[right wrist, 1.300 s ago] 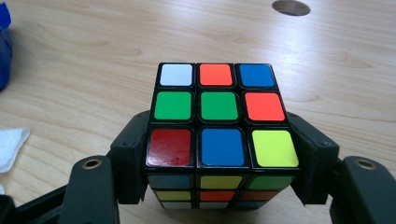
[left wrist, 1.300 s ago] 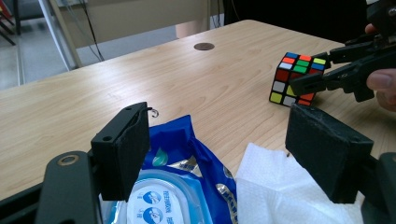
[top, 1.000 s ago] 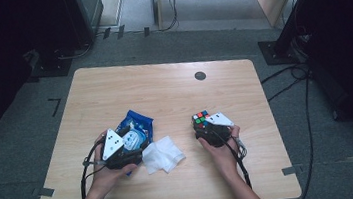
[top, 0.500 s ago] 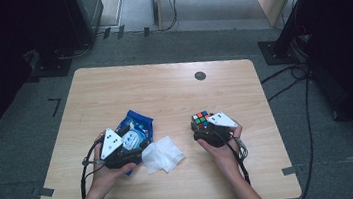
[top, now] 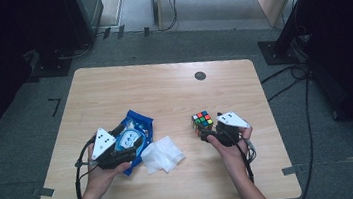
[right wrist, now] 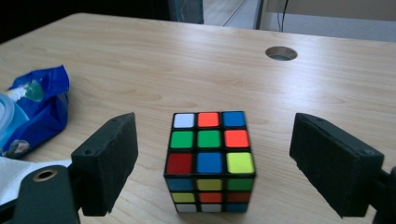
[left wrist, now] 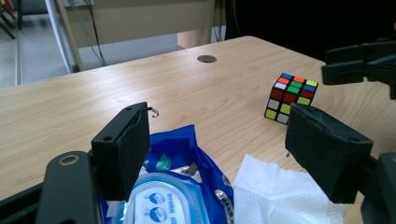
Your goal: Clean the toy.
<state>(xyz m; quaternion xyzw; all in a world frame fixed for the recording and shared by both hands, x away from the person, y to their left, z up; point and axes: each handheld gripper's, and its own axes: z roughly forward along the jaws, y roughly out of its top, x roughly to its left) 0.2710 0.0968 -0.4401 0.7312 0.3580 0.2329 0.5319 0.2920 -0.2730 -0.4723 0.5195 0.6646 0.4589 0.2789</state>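
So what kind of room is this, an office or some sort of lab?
Probably a lab or test room rather than an office. A bare wooden table stands on grey carpet, loose cables trail across the floor, and black stand bases sit around the table.

left tool [top: 120,153] open, right tool [top: 209,132] open

Small shift at the right side

The right gripper [top: 207,128] has been moved slightly closer to the cube [top: 202,121], which now stands between its open jaws.
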